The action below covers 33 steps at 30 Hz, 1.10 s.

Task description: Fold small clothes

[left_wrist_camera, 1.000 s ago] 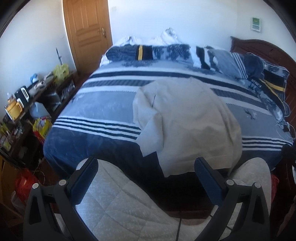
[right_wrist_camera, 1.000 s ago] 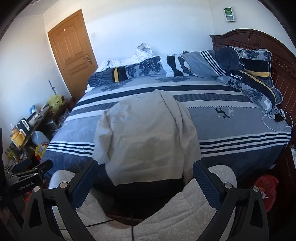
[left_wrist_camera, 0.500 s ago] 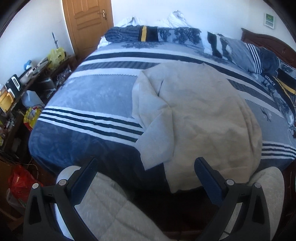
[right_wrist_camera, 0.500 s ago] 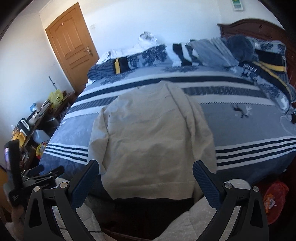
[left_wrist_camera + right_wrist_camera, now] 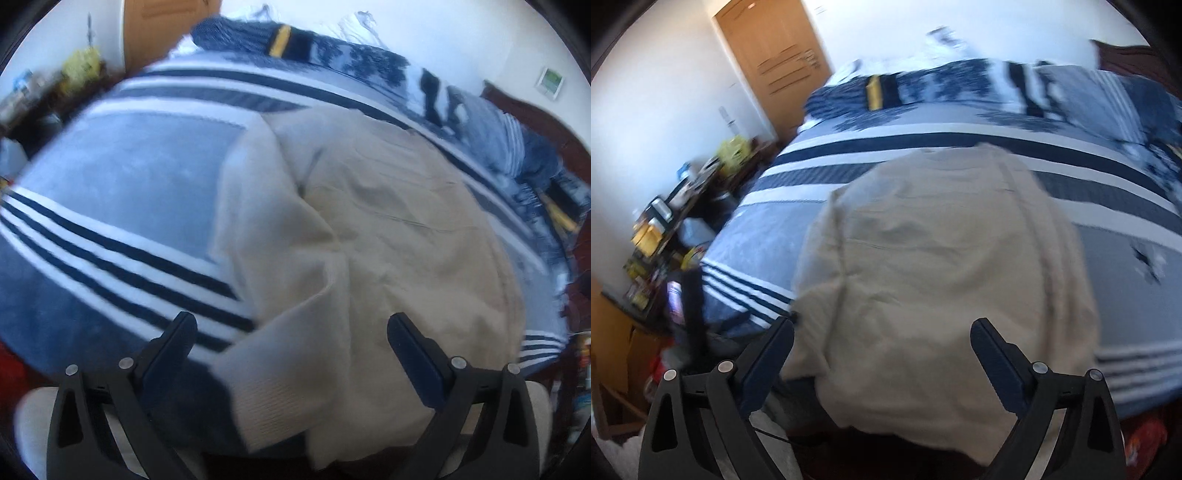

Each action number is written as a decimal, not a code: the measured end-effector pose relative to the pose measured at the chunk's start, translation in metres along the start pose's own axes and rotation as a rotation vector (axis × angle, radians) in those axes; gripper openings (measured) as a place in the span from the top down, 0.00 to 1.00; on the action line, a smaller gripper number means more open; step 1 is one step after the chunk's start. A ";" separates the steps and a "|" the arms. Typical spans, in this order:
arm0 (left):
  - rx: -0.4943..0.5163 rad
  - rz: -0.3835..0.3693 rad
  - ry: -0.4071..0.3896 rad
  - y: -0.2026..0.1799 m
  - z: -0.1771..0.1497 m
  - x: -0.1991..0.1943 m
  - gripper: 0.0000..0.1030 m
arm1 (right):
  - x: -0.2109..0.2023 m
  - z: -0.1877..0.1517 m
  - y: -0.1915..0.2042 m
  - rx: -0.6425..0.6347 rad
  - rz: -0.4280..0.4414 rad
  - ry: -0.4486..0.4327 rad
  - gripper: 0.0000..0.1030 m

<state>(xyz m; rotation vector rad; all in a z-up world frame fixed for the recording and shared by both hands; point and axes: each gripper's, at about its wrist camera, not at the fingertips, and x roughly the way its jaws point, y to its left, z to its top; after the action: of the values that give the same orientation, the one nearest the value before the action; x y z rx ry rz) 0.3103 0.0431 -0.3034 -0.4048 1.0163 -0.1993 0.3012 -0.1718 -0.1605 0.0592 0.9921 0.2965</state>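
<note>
I judge the cream sweater point(image 5: 388, 229) to be light, soft and limp; it will sag and crumple wherever I do not support it, and the knit will likely cling a little to the striped blanket point(image 5: 122, 177) rather than slide freely; nothing about it looks fragile. The best places to take hold, I think, are the firmer ribbed edges: the cuff point(image 5: 273, 398) of the near sleeve for my left claw point(image 5: 291, 332), and the hem point(image 5: 916, 424) or the side seam for my right claw point(image 5: 882, 338); a pinch in the middle of the body would only bunch the cloth.

My left claw is spread wide and empty, its two dark fingers straddling the sleeve's end from above without touching it as far as I can tell; my right claw is likewise wide apart and holds nothing, poised over the lower part of the garment.

The sweater lies face down or face up, I cannot tell which, spread on the bed with its neck towards the pillows point(image 5: 1082, 96) and its hem hanging over the near edge; it is pale beige, plain, lightly creased across the body; the left sleeve lies folded alongside the body, its ribbed cuff draping off the mattress; both views are blurred.
</note>
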 end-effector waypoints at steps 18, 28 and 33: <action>-0.231 -0.095 0.123 0.092 -0.015 -0.029 0.93 | 0.280 0.068 0.036 0.015 0.266 0.480 0.50; -0.176 -0.273 -0.037 0.059 0.013 -0.100 0.94 | 0.236 0.095 0.079 -0.012 0.420 0.378 0.96; 0.039 -0.324 -0.126 -0.020 0.031 -0.151 0.94 | 0.169 0.122 0.073 -0.055 0.454 0.277 0.96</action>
<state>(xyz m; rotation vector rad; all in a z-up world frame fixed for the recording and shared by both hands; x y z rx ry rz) 0.2596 0.0846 -0.1627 -0.5391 0.8176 -0.4781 0.4729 -0.0458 -0.2180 0.1984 1.2402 0.7635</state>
